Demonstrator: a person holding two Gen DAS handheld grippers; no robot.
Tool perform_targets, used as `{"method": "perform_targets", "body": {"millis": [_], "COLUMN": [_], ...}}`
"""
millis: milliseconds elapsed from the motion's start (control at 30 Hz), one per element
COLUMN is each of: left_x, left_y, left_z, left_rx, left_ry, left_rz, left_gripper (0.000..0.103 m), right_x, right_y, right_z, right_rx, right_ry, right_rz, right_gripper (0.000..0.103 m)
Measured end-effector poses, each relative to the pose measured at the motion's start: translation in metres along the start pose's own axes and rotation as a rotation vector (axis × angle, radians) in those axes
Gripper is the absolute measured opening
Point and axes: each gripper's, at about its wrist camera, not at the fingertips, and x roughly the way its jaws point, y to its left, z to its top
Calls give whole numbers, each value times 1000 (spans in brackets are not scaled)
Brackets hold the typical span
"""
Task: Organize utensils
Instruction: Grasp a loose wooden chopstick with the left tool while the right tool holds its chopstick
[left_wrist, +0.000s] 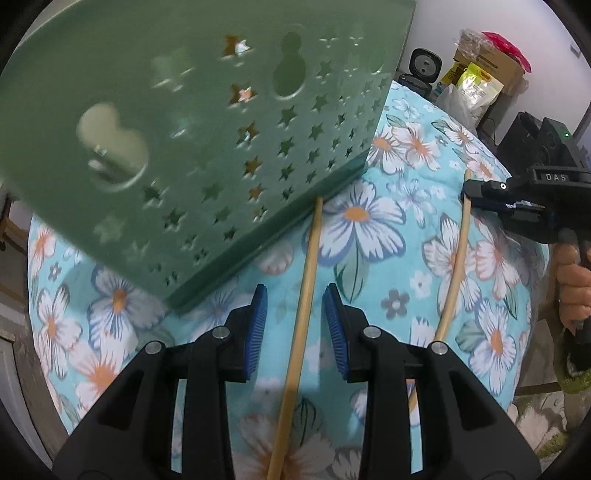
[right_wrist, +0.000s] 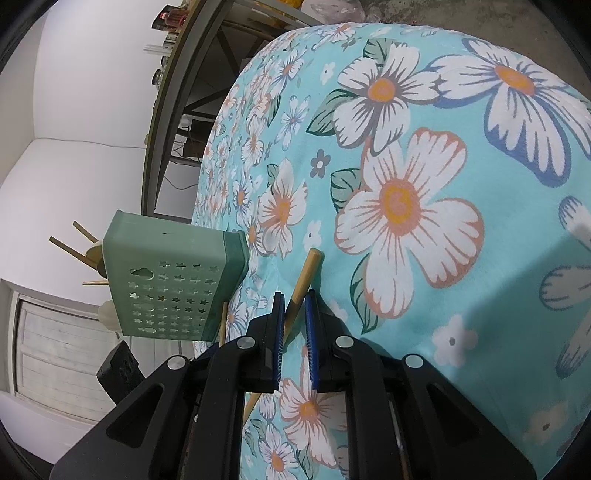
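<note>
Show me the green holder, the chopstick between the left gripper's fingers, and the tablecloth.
Green holder (left_wrist: 207, 122): left wrist view, star-punched side wall.
Chopstick (left_wrist: 309, 266): left wrist view, mid-shaft.
Tablecloth (right_wrist: 406, 206): right wrist view, large flower print.

Black left gripper (left_wrist: 294, 328) — blue ribbed pads (left_wrist: 258, 325), silver screws, bare-skinned hand (left_wrist: 572, 280)

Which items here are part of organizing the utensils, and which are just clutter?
Job:
green holder
left chopstick, between the open left tongs
right chopstick, between the right tongs

Lying about:
bags and boxes
black speaker
</note>
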Motion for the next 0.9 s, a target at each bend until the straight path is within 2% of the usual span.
{"method": "perform_targets", "body": {"millis": [333, 633, 867, 900], "left_x": [15, 21, 16, 15], "left_y": [-15, -23, -22, -21], "left_z": [21, 24, 21, 21], "left_rx": [24, 15, -1, -2], "left_ry": [-31, -58, -74, -74], "left_rz": [30, 67, 63, 60], "left_gripper": [30, 30, 9, 9], "right_x": [5, 10, 10, 11], "right_y": [0, 2, 3, 4], "right_z": [0, 1, 0, 2], "right_rx": [-2, 2, 4, 4], "right_ry": [-6, -17, -30, -30], "right_rz": [-14, -30, -25, -24], "right_gripper": [11, 11, 11, 11]}}
